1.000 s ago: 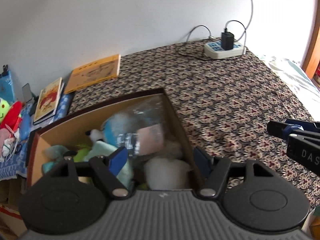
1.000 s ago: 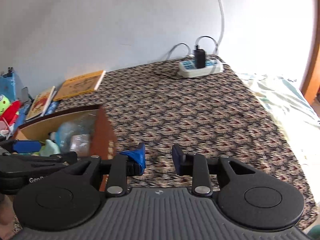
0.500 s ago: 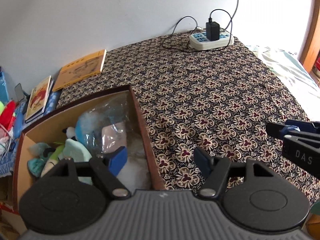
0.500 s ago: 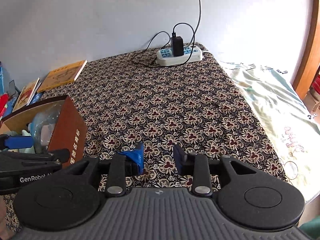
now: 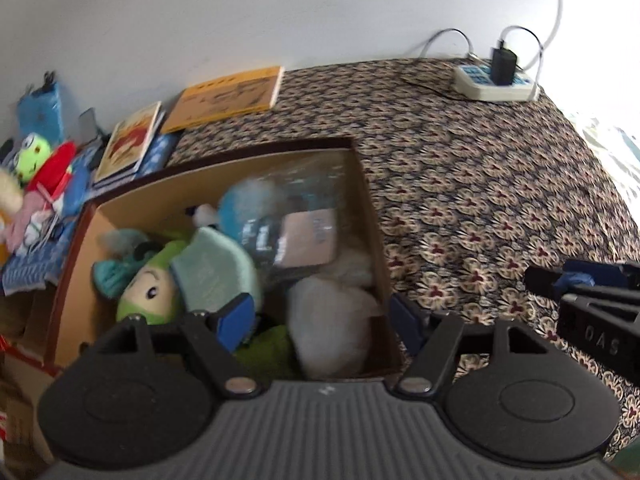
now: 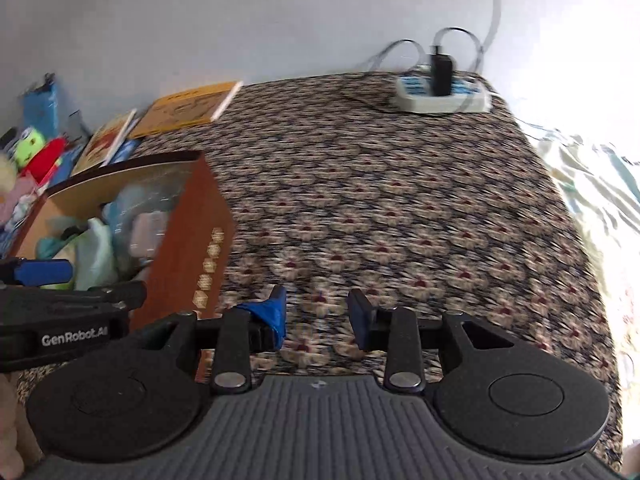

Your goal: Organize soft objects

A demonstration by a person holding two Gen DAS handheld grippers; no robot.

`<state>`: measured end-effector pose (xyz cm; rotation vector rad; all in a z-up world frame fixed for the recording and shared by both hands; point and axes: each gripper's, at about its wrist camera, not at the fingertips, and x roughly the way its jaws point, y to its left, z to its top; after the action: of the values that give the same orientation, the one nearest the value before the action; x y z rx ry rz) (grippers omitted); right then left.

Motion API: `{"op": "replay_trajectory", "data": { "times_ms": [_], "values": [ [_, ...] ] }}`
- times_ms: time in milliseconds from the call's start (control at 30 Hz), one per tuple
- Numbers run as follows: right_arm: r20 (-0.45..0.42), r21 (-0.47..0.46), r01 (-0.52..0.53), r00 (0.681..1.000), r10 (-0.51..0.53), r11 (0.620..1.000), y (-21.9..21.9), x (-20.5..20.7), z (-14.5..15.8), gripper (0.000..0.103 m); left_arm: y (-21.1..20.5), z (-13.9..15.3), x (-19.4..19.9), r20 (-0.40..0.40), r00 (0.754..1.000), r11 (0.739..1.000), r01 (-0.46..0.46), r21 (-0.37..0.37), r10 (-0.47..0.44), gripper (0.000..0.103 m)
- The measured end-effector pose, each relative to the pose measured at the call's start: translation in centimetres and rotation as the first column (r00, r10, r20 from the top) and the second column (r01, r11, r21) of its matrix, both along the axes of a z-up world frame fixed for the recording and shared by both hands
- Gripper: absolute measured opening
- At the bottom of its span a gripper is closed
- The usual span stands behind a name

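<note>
Left gripper (image 5: 324, 316): fingers spread wide, nothing between them, hanging over the near end of the cardboard box (image 5: 368, 216). One blue pad sits over the toys, the other just outside the box's right wall.

Right gripper (image 6: 318, 316): fingers apart, empty, over bare patterned bedspread (image 6: 400, 220) at lower centre of the frame, right of the box. In the left wrist view it pokes in at the right edge.

Box contents, near to far: white fluffy plush (image 5: 332, 320) at the near right corner, green-faced plush (image 5: 150, 292) at lower left with a mint piece (image 5: 216, 268) lying on it, then a blue plush in clear plastic wrap (image 5: 256, 212) with a pinkish tag, toward the far wall. The view is motion-blurred, so finer detail can't be made out.

Outside the box, upper left of the frame: more soft toys piled up, a green frog plush (image 5: 34, 154) and something red (image 5: 54, 168). Behind the box: two books (image 5: 228, 98) flat against the wall. Far upper right: power strip (image 5: 494, 82) with a black charger plugged in.
</note>
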<state>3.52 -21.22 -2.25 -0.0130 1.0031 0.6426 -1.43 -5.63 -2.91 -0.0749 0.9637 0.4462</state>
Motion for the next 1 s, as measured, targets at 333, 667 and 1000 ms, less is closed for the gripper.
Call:
{"op": "replay_trajectory", "data": {
  "times_ms": [333, 667, 1000],
  "values": [
    [0.058, 0.011, -0.04, 0.998, 0.039, 0.999, 7.1, -2.4, 3.2, 0.018, 7.5, 1.8, -3.3, 0.058, 0.997, 0.999, -0.047, -0.005, 0.047, 0.071],
    [0.077, 0.016, -0.027, 0.997, 0.026, 1.0, 13.2, -5.5, 3.8, 0.019, 13.5, 0.8, -5.7, 0.042, 0.999, 0.999, -0.035, 0.01, 0.034, 0.071],
    [0.071, 0.015, 0.045, 0.996, -0.046, 0.999, 15.6, -7.5, 3.4, 0.02, 16.8, -0.3, -6.9, 0.058, 0.998, 0.999, 0.018, -0.046, -0.015, 0.066]
  ]
}}
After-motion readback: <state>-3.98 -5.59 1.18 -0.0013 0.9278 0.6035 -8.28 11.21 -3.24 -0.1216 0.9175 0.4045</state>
